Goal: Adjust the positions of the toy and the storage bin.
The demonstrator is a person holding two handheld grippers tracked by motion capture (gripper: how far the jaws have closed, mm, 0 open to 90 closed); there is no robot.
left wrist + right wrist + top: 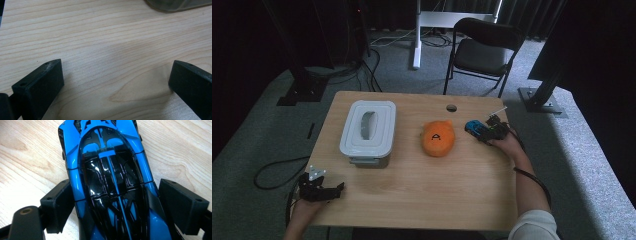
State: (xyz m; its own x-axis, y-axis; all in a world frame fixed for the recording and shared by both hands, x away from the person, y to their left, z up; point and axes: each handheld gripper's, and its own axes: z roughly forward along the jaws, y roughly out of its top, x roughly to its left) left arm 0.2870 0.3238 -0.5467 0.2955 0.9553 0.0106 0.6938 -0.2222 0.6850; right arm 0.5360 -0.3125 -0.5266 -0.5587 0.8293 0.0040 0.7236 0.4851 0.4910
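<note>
The blue and black toy car (pixel 110 180) sits on the wooden table (pixel 412 185), to the right of the orange plush toy (pixel 438 138) that lies near the table's middle (a dark mark like the letter A shows on its top). The right gripper (pixel 486 131) reaches the car from the side away from the plush, and in the right gripper view its two black fingers (pixel 58 205) stand one at each flank of the car, the left one against the bodywork, the right one at most a sliver off it; whether they press the car firmly I cannot tell. To the left of the plush stands a grey lidded box (pixel 368 131) with a handle recess in its lid. The left gripper (pixel 319 187) rests well to the left of the plush and nearer the person, by the table's near corner, its fingers (pixel 40 87) spread wide over bare wood.
</note>
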